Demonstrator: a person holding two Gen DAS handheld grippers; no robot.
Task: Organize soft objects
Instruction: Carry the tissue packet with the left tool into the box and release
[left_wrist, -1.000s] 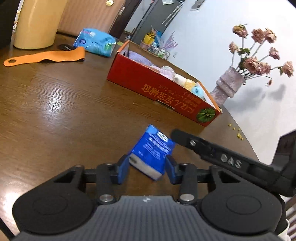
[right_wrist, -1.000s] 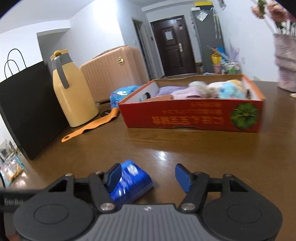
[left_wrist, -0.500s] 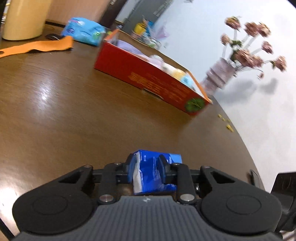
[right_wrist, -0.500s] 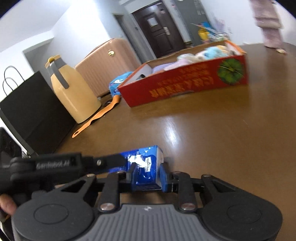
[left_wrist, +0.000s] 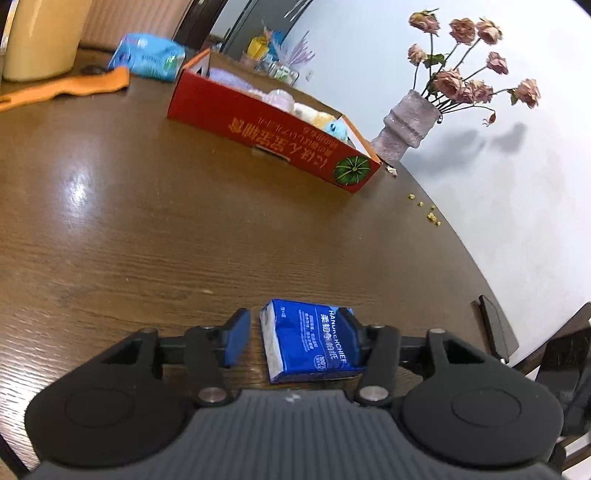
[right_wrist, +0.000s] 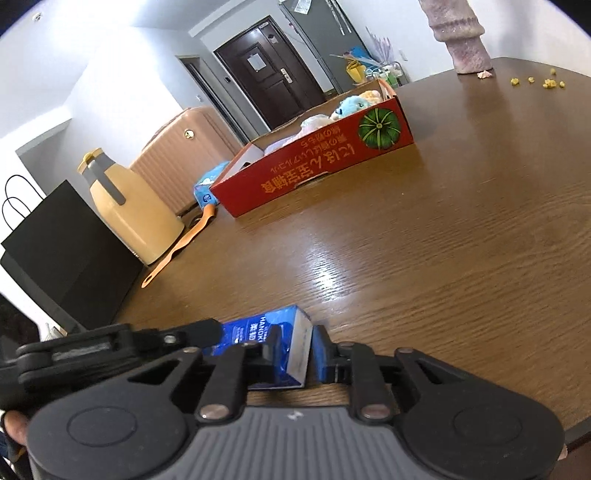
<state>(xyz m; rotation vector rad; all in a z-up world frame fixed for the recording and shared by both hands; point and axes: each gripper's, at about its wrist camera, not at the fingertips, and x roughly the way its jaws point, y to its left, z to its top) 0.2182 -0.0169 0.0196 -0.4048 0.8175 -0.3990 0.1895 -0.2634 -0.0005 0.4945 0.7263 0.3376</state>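
We have the blue tissue pack (left_wrist: 310, 341) low on the counter (left_wrist: 147, 221), between both grippers, with the red box (left_wrist: 273, 129) of plush toys well apart at about 12 o'clock in the left view and 1 o'clock in the right view.

To do this handover well, we judge that one gripper should own the pack before the other lets go. We would squeeze only enough to dent the soft wrap, keep the pack level, lift it clear of the counter, then carry it over the near wall of the box and set it down in a free spot beside the toys. A skewed grip could let the slick wrap slide out.

The left gripper (left_wrist: 293, 334) stands apart: its right finger touches the pack's right side, while a gap shows between its left finger and the pack. The right gripper (right_wrist: 295, 349) is clamped on the pack, both blue pads pressed on its narrow end. In the right view, the left gripper's finger lies along the pack at 9 o'clock.
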